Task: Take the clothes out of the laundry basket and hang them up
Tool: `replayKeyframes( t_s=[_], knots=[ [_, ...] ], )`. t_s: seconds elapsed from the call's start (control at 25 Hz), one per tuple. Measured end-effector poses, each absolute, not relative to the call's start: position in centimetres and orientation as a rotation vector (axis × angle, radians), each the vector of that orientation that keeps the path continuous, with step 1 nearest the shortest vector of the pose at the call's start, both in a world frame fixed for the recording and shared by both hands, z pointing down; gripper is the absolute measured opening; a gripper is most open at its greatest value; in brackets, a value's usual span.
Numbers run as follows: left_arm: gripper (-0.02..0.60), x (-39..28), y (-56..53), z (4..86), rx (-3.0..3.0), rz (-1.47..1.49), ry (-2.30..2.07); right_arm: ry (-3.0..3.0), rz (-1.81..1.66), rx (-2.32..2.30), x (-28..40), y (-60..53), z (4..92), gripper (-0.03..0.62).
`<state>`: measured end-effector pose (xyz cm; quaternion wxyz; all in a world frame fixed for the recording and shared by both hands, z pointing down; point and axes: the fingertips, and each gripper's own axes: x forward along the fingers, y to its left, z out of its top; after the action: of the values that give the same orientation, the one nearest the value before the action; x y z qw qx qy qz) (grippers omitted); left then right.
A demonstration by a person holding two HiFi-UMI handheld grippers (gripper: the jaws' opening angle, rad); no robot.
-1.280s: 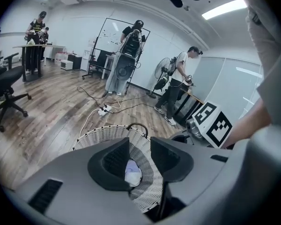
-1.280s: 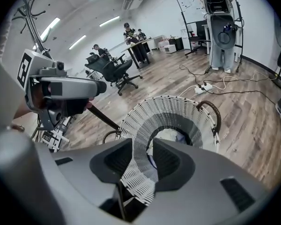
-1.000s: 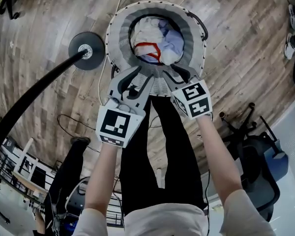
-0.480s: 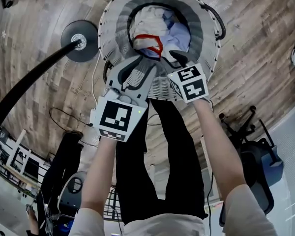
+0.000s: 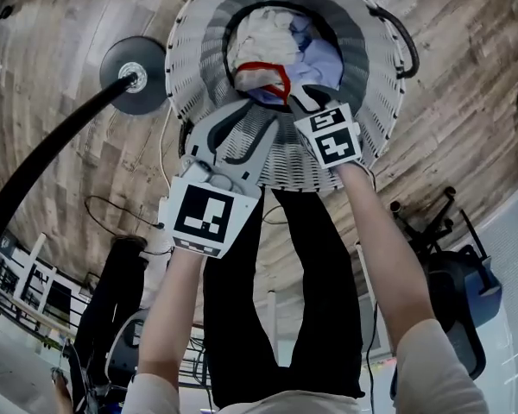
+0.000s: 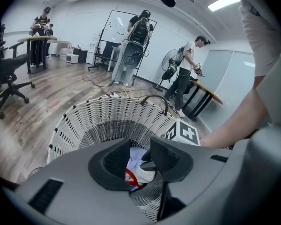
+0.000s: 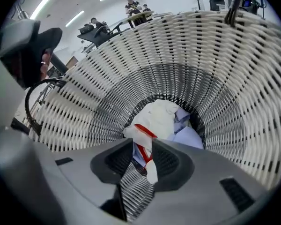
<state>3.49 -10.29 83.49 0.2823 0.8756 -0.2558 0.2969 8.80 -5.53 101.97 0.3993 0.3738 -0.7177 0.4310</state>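
Two grippers, both with jaws apart and empty; the right gripper point(image 5: 304, 98) dips inside the white laundry basket point(image 5: 190, 67), over the clothes point(image 5: 268, 50); the left gripper point(image 5: 250, 123) hangs over its near rim.

Bright, even light from ceiling strips point(image 6: 223, 1) (fisheye warp, dark corners); pics sharp.

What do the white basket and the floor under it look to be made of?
White slatted laundry basket: likely matte woven plastic or painted wicker, from its even ribs. Floor: grey-brown planks with visible grain, wood or wood-look laminate.
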Motion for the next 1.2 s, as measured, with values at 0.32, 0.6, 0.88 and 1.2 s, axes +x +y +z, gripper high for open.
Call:
replayKeyframes(
  t_s=[0.32,0.6,0.88,1.2],
  knots=[
    [0.144,3.7,-11.3,84.3,2.304,0.743,-0.696,-1.774,1.109,0.891,7.4,-5.0,107.0,0.134],
    [0.144,3.9,-13.3,83.9,2.329,0.708,-0.701,-1.755,1.096,0.885,7.6,-5.9,110.5,0.135],
    [0.144,3.6,-13.5,84.4,2.424,0.815,-0.618,-1.737,1.104,0.903,7.5,-6.0,113.1,0.138],
    [0.144,3.7,-13.1,84.8,2.451,0.851,-0.562,-1.688,1.117,0.951,7.4,-6.0,115.7,0.143]
  ],
)
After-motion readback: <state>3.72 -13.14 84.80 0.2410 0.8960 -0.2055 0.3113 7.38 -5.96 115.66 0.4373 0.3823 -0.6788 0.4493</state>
